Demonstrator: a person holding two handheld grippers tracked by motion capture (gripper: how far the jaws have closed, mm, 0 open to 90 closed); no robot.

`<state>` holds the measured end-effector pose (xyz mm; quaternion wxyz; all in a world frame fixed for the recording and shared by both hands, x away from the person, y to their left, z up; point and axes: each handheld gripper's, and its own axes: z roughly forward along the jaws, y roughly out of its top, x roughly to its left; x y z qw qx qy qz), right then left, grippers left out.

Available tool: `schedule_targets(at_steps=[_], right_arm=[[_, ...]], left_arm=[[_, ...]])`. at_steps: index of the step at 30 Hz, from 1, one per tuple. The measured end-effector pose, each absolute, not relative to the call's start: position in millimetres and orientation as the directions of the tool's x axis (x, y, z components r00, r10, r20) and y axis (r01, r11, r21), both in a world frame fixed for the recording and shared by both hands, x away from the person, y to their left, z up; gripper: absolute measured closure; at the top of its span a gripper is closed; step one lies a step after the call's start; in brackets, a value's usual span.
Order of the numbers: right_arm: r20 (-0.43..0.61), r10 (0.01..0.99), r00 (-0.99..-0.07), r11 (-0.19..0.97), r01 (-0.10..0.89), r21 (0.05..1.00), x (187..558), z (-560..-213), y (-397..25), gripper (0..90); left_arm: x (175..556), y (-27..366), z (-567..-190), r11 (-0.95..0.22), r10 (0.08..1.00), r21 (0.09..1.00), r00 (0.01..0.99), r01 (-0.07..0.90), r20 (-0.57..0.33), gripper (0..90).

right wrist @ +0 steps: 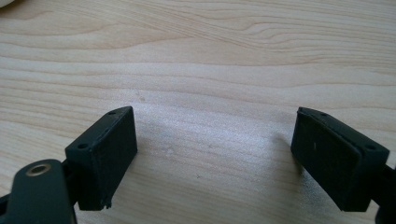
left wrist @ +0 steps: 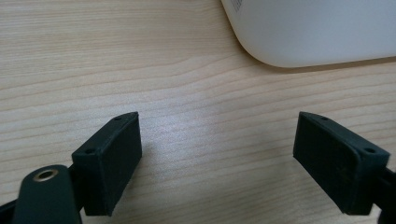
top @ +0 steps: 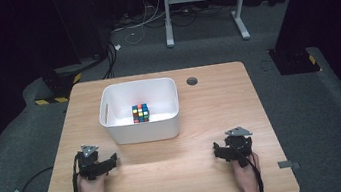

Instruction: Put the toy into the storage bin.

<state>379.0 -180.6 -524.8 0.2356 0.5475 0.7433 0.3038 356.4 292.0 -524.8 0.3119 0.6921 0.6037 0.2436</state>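
Observation:
A multicoloured puzzle cube (top: 140, 113) sits inside a white plastic bin (top: 112, 129) near the middle of the wooden table (top: 167, 162). My left gripper (top: 98, 162) rests on the table just in front of the bin's near left corner, held by a hand. In the left gripper view my left gripper (left wrist: 218, 154) stands open over bare wood, with the bin's rounded corner (left wrist: 308, 32) at the upper right. My right gripper (top: 232, 149) rests near the table's front right. In the right gripper view my right gripper (right wrist: 215, 154) is open with nothing between its jaws.
A round cable hole (top: 192, 81) lies in the table behind the bin's right side. Beyond the table stand a white desk frame (top: 200, 1) and loose cables on the grey floor. Black cables trail from both grippers toward the table's near edge.

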Motion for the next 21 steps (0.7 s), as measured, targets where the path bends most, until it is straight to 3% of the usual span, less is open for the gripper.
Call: schedule_targets(at_steps=[21], right_arm=[[-0.017,0.957,-0.289,0.215,0.671,0.710,378.9,-524.8,-180.5,14.3]], left_arm=[[356.0,289.0,-528.2,-0.103,0.988,0.729,0.152,0.677,-0.002,15.0]])
